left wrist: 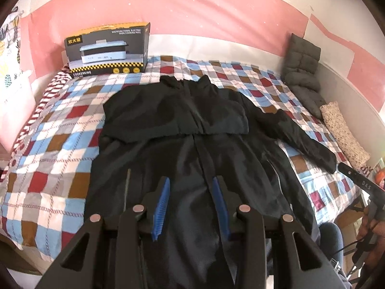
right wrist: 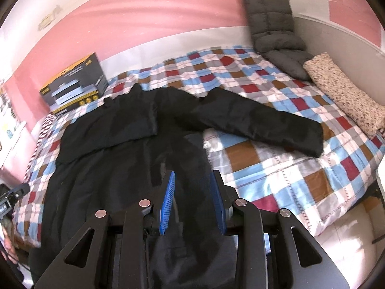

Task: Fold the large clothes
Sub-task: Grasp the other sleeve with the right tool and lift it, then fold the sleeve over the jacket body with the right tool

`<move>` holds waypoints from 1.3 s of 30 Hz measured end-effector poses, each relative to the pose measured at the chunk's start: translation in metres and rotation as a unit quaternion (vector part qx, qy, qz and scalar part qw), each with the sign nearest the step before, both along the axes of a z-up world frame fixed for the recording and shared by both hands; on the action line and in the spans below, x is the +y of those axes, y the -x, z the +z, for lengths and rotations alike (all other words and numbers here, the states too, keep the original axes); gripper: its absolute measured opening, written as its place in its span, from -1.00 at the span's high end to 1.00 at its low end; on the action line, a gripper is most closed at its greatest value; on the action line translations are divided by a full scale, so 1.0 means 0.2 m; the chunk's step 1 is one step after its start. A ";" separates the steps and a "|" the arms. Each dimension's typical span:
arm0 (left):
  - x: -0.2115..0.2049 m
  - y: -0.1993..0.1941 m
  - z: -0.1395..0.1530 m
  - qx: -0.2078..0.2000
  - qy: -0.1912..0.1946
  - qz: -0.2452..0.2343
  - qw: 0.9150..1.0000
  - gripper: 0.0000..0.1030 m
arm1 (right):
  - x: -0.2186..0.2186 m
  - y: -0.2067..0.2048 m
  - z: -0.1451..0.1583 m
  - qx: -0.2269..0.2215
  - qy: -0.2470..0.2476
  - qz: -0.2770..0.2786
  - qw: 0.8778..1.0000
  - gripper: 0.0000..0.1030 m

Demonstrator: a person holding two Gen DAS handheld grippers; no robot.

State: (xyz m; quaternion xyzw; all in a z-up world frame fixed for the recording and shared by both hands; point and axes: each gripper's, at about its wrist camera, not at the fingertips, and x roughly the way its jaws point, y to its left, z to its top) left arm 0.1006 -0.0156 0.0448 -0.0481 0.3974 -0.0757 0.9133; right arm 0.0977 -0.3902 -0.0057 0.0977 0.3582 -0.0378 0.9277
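Here, a black coat [left wrist: 192, 132] lies flat on the bed [left wrist: 60, 125], one sleeve [right wrist: 259, 122] outstretched. Left tongs [left wrist: 191, 187] and right tongs [right wrist: 192, 183] hover open, empty, above its hem.

Both wrist cameras are looking steeply down from close above, sharing the long black padded coat [left wrist: 192, 125] [right wrist: 115, 144] on the checked patchwork bed [left wrist: 60, 139] [right wrist: 276, 163].
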 end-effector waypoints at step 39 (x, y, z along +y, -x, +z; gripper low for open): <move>-0.07 -0.70 -0.39 0.063 -0.048 0.018 0.997 0.24 | -1.19 -0.66 -0.79 0.057 -0.276 -0.220 0.934 -0.04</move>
